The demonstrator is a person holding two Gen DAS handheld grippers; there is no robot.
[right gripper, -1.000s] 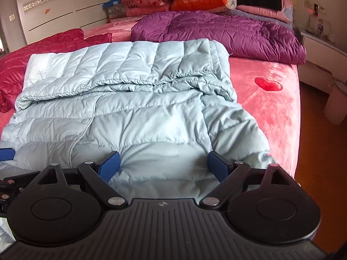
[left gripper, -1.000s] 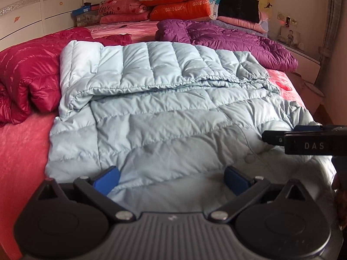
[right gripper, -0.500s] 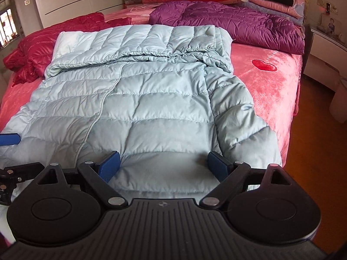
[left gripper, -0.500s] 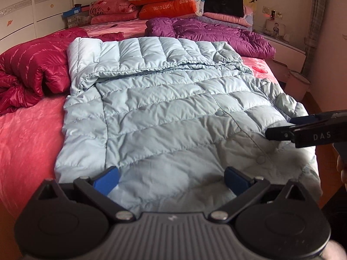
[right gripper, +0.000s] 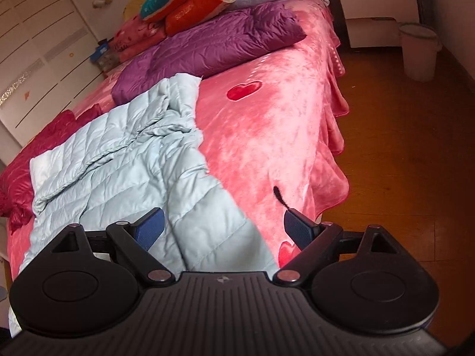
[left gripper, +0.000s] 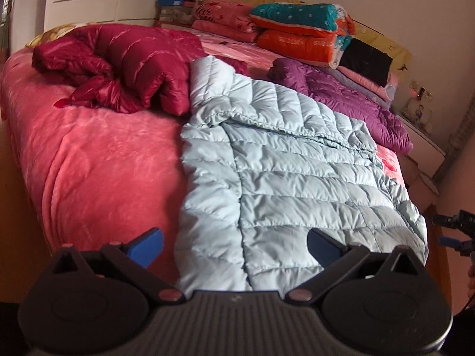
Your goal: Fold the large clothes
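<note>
A light blue quilted down jacket (left gripper: 285, 178) lies spread on the pink bed, its top part folded over; it also shows in the right wrist view (right gripper: 133, 160). My left gripper (left gripper: 234, 246) is open and empty, held above the jacket's near hem at its left corner. My right gripper (right gripper: 222, 228) is open and empty above the jacket's right sleeve, near the bed's right edge. The right gripper also shows at the right edge of the left wrist view (left gripper: 454, 228).
A red down jacket (left gripper: 124, 68) lies bunched at the left, a purple one (left gripper: 350, 101) behind the blue jacket. Stacked pillows and blankets (left gripper: 299, 32) fill the bed head. A nightstand (right gripper: 374, 9) and white bin (right gripper: 418, 50) stand on the wooden floor at the right.
Both grippers have pulled back and apart. The left view swung to the jacket's left side, the right view to its right sleeve and the floor. Both stayed open.
</note>
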